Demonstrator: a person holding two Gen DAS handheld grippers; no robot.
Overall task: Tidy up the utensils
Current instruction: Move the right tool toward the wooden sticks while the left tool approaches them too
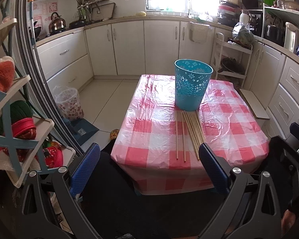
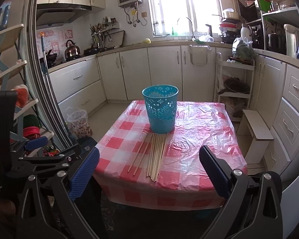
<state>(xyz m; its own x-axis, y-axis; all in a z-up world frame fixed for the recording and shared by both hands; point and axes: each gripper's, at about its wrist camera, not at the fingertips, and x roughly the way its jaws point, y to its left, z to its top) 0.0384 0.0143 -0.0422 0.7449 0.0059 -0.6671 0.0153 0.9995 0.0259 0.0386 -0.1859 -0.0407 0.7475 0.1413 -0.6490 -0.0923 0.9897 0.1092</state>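
While both tools, left point(image 1: 149, 159) and right point(image 2: 149, 161), hang open short of the surface's near edge, nothing gathered; next, pinch chopsticks point(image 2: 156, 155) for the bin point(image 2: 160, 109).

Left wrist view: off the near edge of the red-checked plastic-covered desk point(image 1: 225, 119), facing across it, set back.
Right wrist view: same near edge, further right, facing likewise.
Shared: desk, perforated turquoise plastic bin point(image 1: 192, 85) point(image 2: 160, 109), pale wooden chopsticks point(image 1: 191, 133) point(image 2: 154, 155).
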